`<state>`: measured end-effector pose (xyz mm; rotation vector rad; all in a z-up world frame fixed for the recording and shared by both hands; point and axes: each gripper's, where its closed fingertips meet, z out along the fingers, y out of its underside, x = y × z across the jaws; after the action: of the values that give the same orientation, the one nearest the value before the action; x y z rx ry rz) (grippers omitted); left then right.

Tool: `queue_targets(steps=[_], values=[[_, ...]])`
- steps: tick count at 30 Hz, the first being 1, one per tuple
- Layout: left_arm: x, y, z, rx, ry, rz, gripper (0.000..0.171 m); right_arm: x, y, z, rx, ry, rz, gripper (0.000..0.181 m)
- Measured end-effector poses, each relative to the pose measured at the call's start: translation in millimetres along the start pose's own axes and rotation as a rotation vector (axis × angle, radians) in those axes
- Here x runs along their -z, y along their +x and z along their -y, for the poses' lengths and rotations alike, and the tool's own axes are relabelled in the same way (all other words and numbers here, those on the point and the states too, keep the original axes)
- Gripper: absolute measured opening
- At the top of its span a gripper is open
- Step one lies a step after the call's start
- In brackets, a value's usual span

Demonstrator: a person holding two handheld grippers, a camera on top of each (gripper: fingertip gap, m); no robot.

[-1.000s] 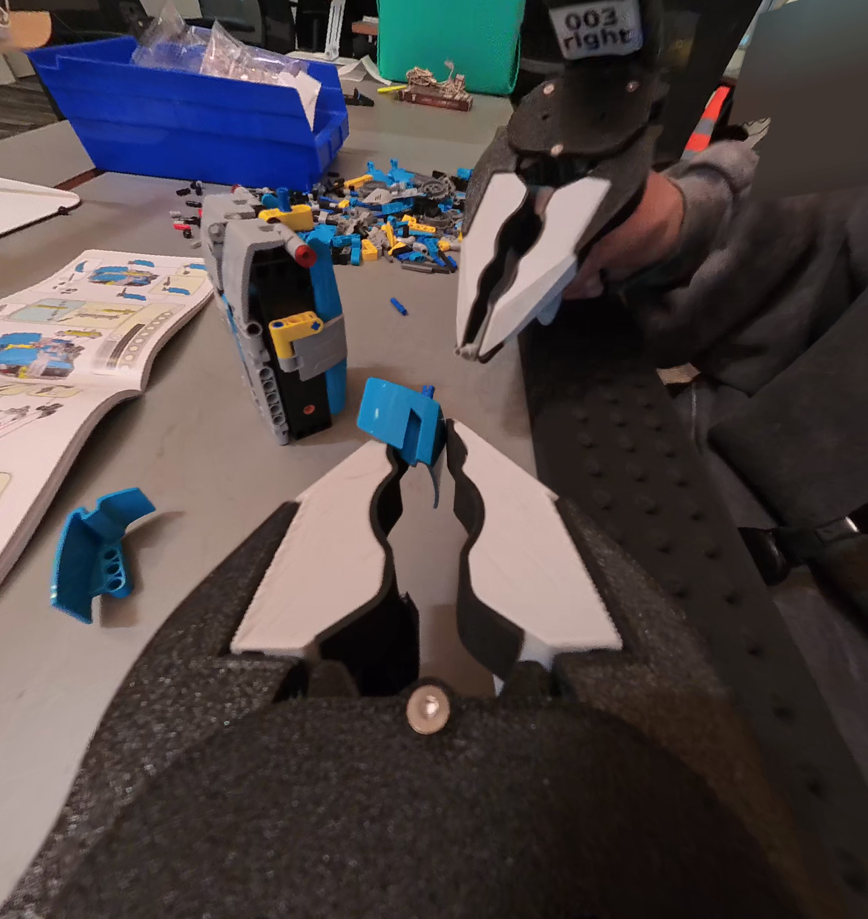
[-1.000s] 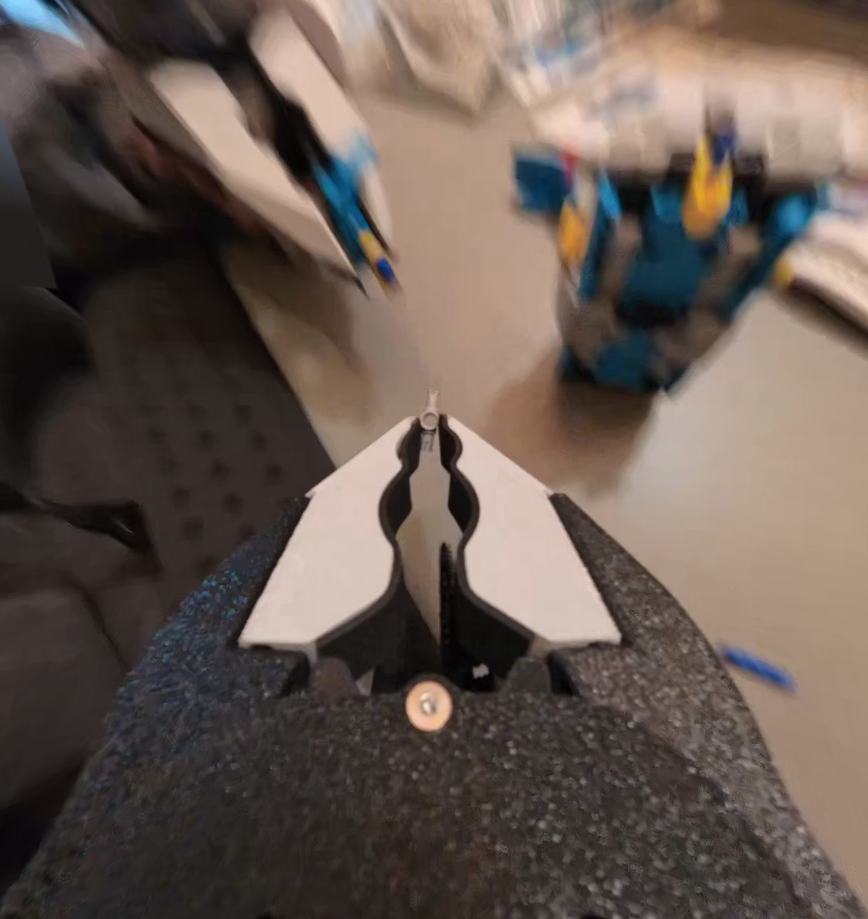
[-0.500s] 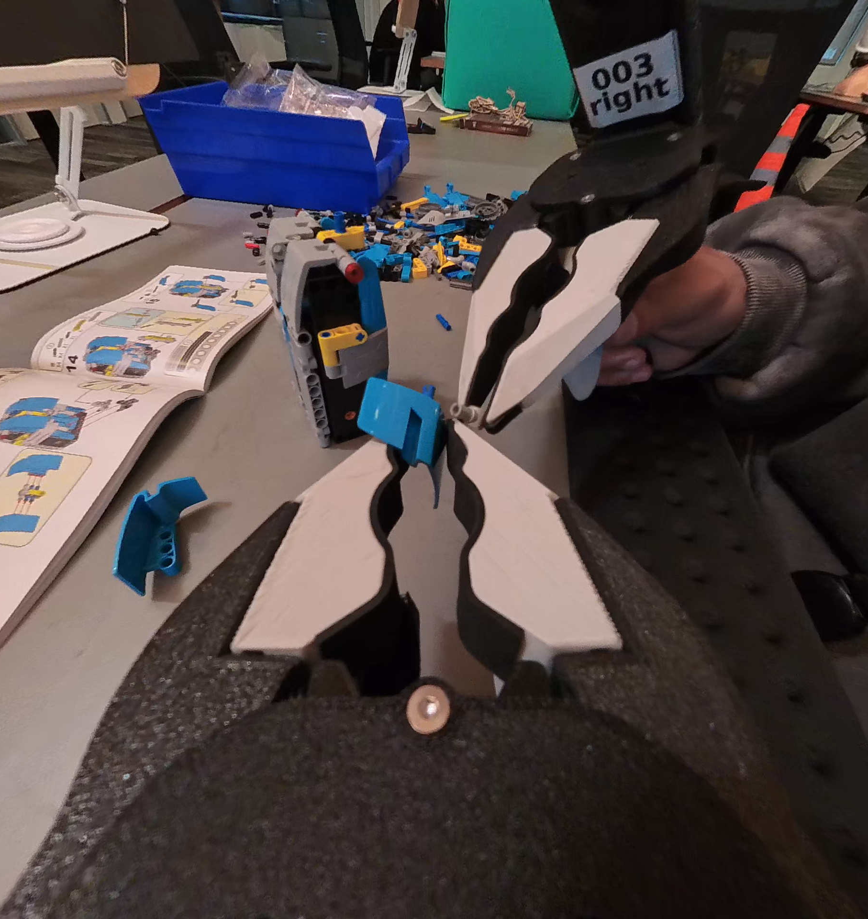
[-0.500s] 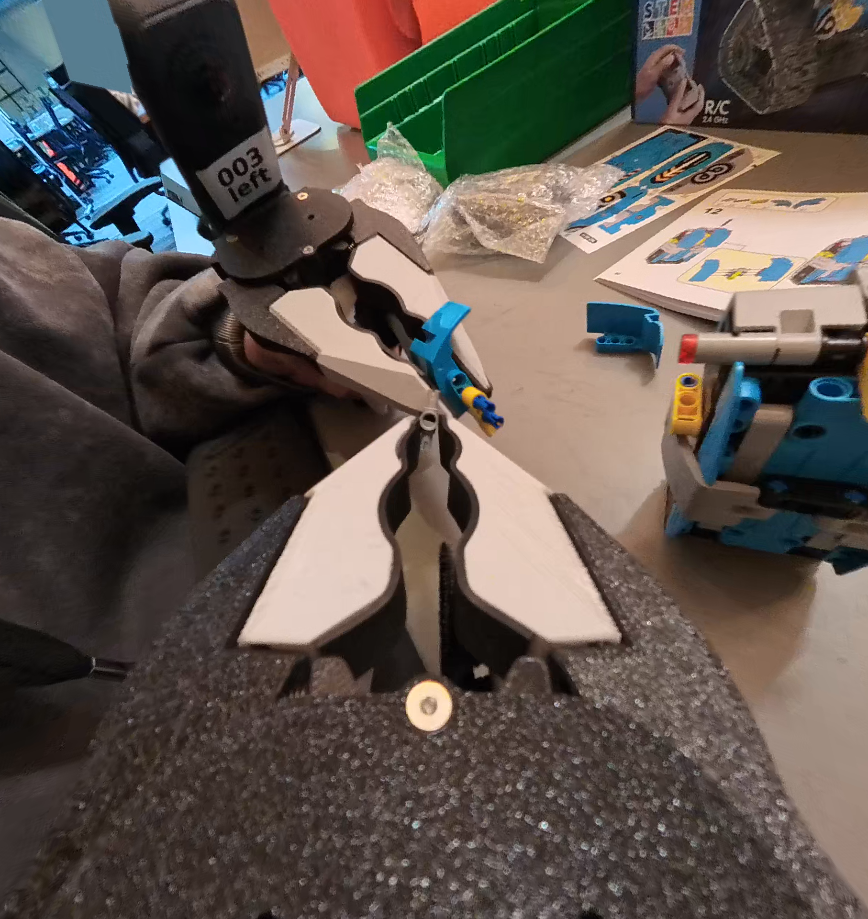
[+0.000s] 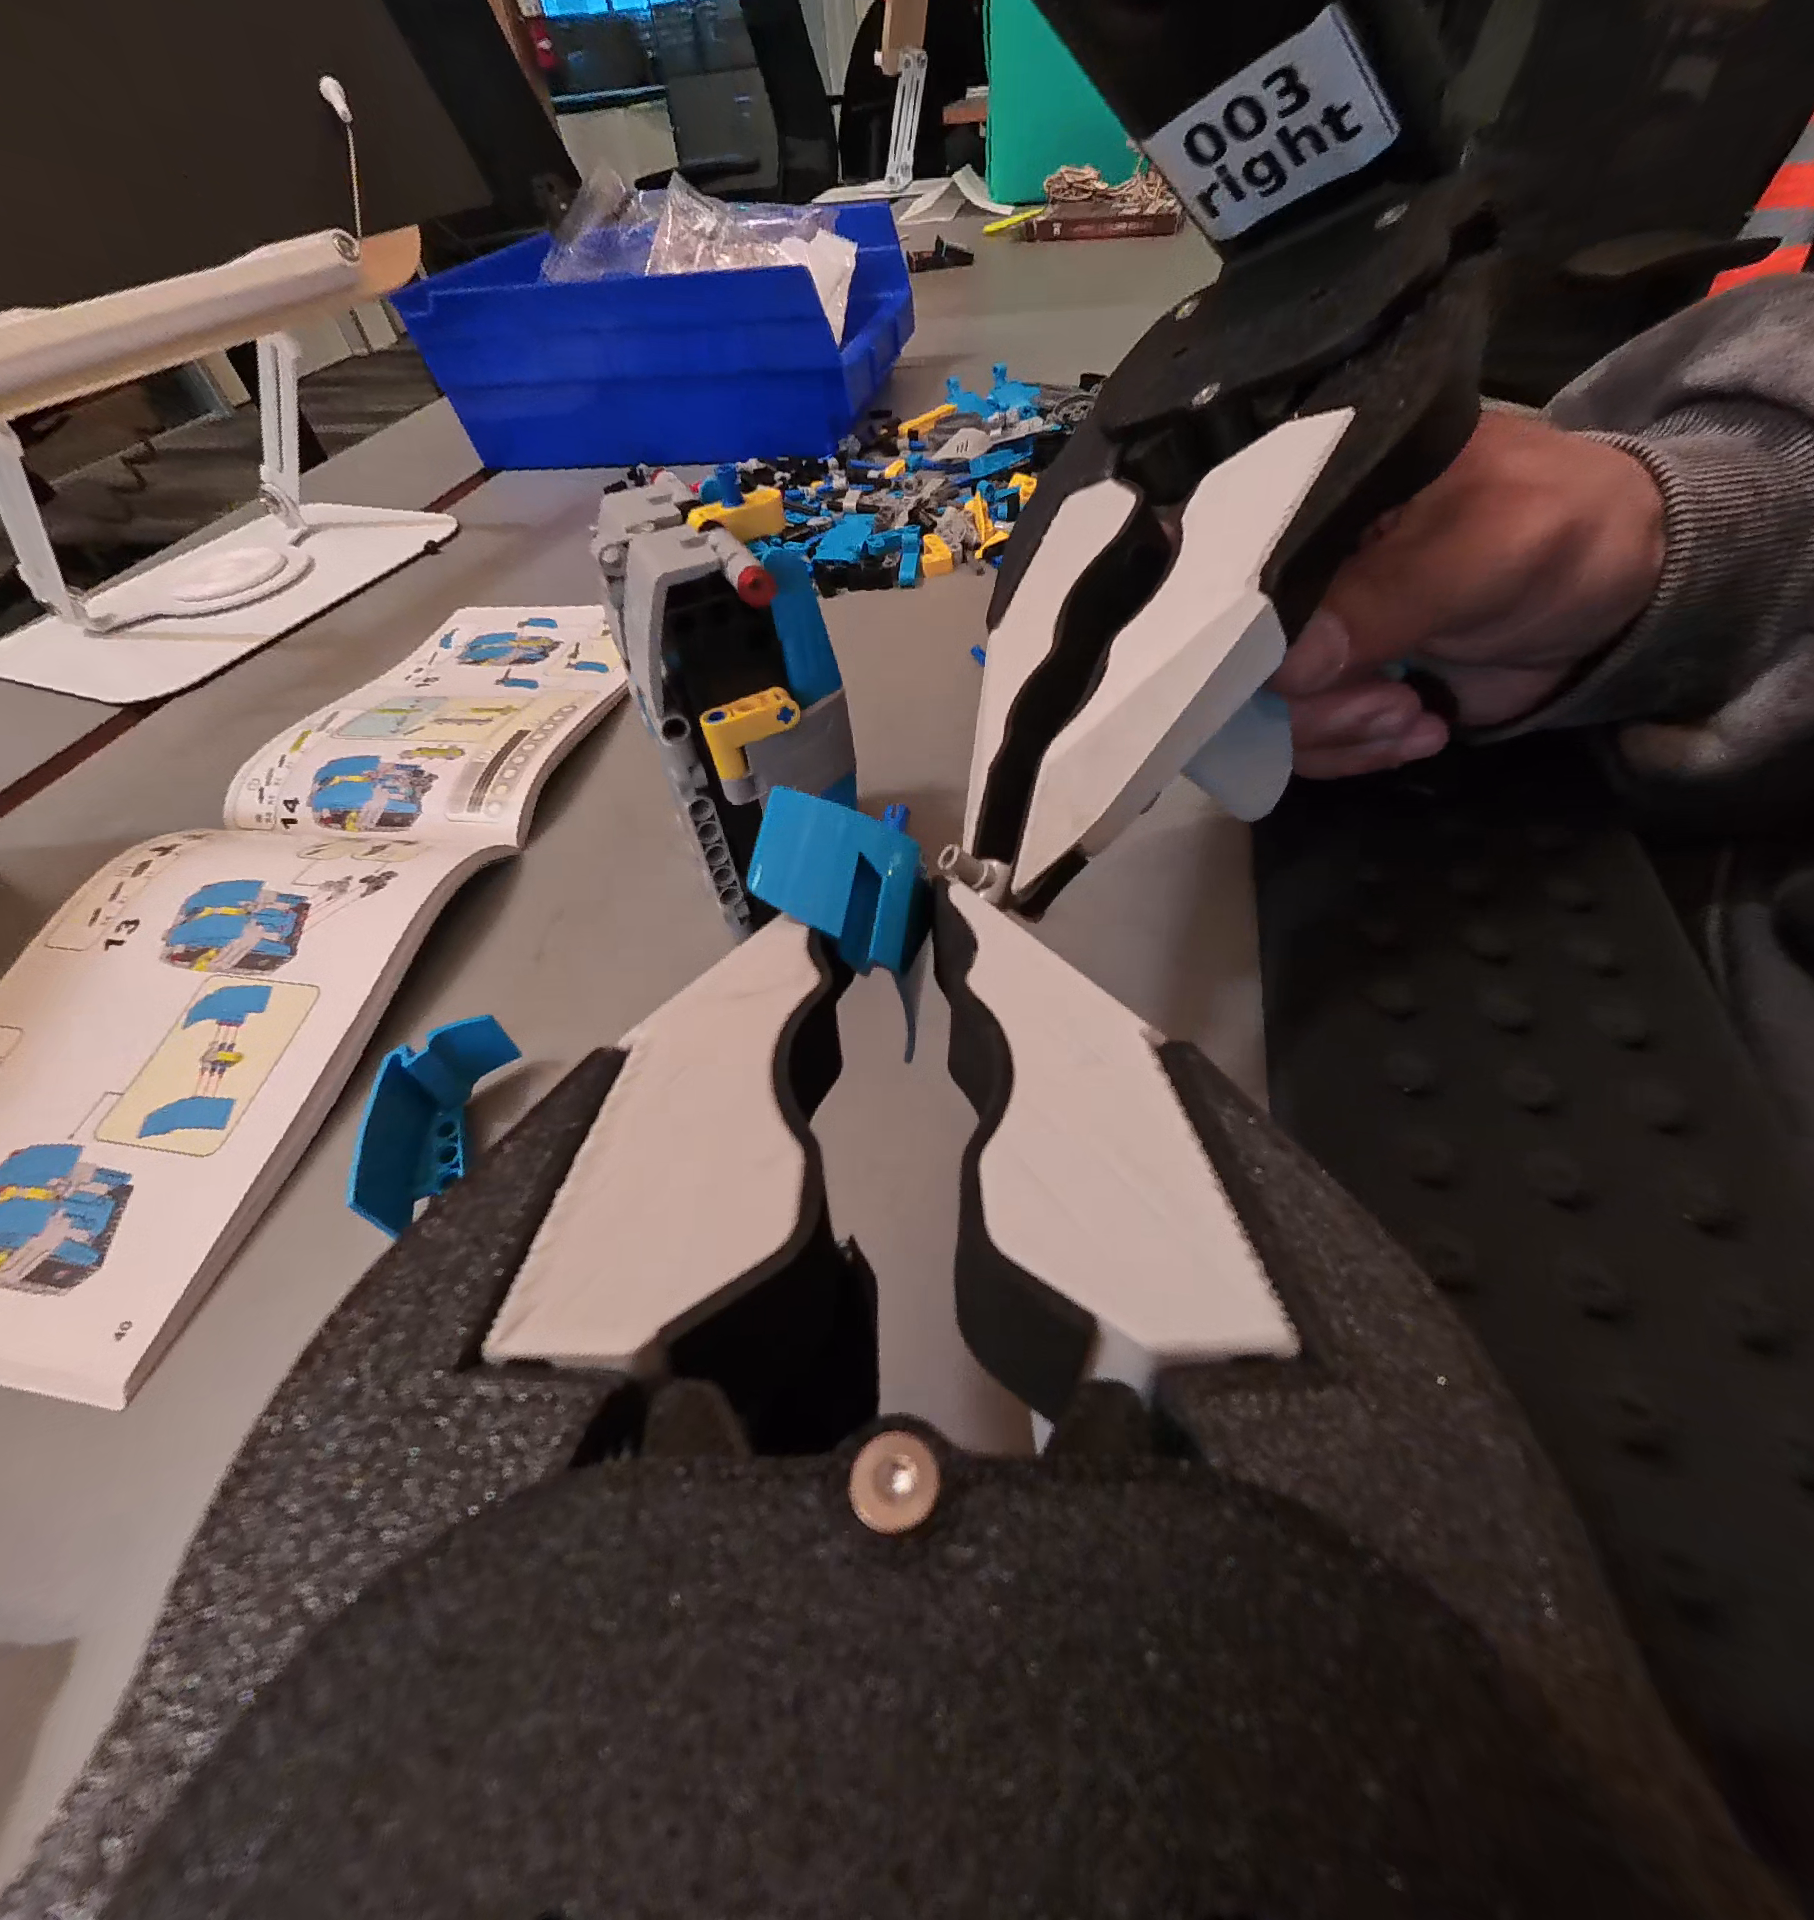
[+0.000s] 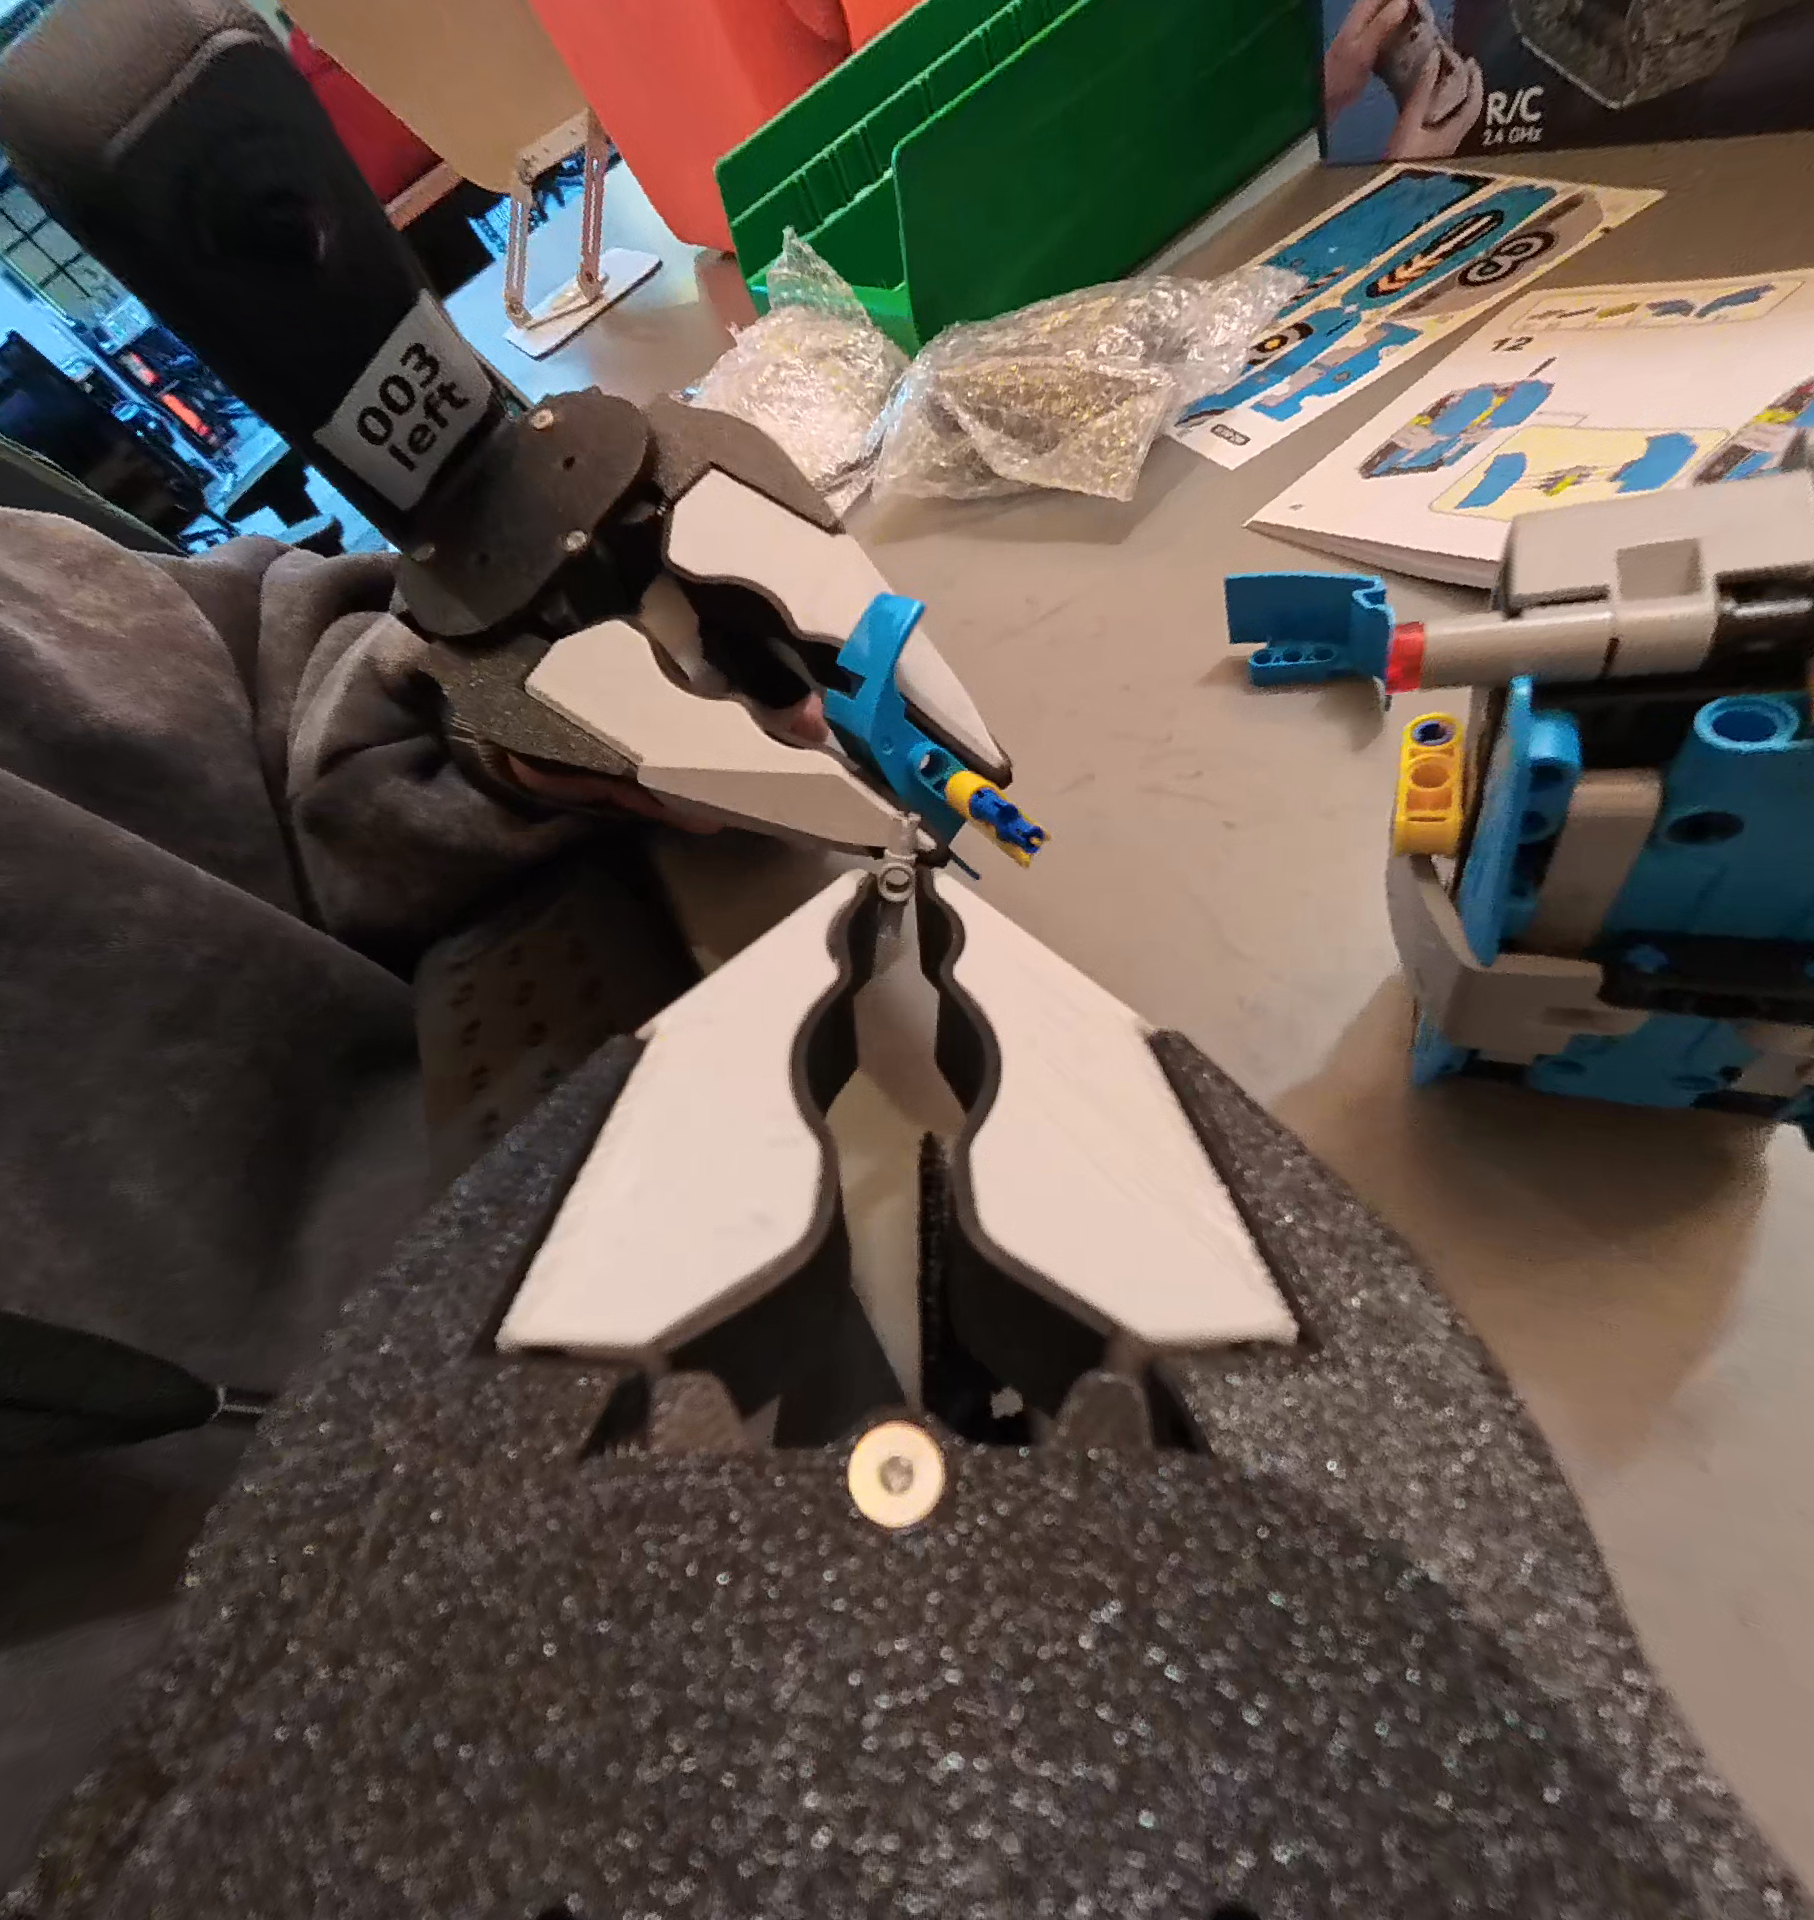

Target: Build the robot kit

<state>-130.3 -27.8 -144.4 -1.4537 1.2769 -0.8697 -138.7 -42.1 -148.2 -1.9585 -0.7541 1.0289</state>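
My left gripper [image 5: 882, 925] is shut on a blue curved panel piece [image 5: 830, 878], held above the table's near edge. In the right wrist view the same gripper [image 6: 944, 800] shows the panel [image 6: 882, 696] with a yellow and blue pin [image 6: 991, 816] sticking out of it. My right gripper [image 6: 895, 896] is shut on a small grey pin [image 6: 895, 883], its tip touching the panel's underside. In the left wrist view the right gripper [image 5: 996, 883] meets my left fingertips with the grey pin [image 5: 960, 864]. A part-built blue, grey and black model [image 5: 726, 707] stands just behind.
An open instruction booklet [image 5: 259, 935] lies left. A second blue panel [image 5: 415, 1122] lies beside it. Loose bricks [image 5: 903, 520], a blue bin [image 5: 664, 343] and a white lamp stand [image 5: 186, 561] sit farther back. Green bins [image 6: 986, 145], plastic bags [image 6: 986, 405] and a box [image 6: 1589, 73] lie beyond. The tips of both grippers are at nearly the same place.
My right gripper has come in from farther off, bringing the grey pin up against the blue panel in my left gripper. The left gripper has lifted slightly and kept its grip.
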Motion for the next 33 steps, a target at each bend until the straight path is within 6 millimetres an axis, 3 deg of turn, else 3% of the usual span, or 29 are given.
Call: queue_targets(steps=[7, 12, 22, 33], values=[[0, 7, 4, -0.136, 0.017, 0.037, 0.013, -8, -4, -8, -0.045, -0.037, 0.044, 0.007], [3, 6, 12, -0.098, 0.063, 0.035, 0.013, -5, -9, 1, -0.118, 0.032, 0.111, 0.007], [6, 6, 18, 0.065, 0.115, -0.058, 0.013, 0, -14, 8, -0.105, 0.089, 0.139, 0.007], [7, 8, 19, 0.011, 0.122, -0.033, 0.013, 1, -16, 10, -0.147, 0.096, 0.187, 0.006]])
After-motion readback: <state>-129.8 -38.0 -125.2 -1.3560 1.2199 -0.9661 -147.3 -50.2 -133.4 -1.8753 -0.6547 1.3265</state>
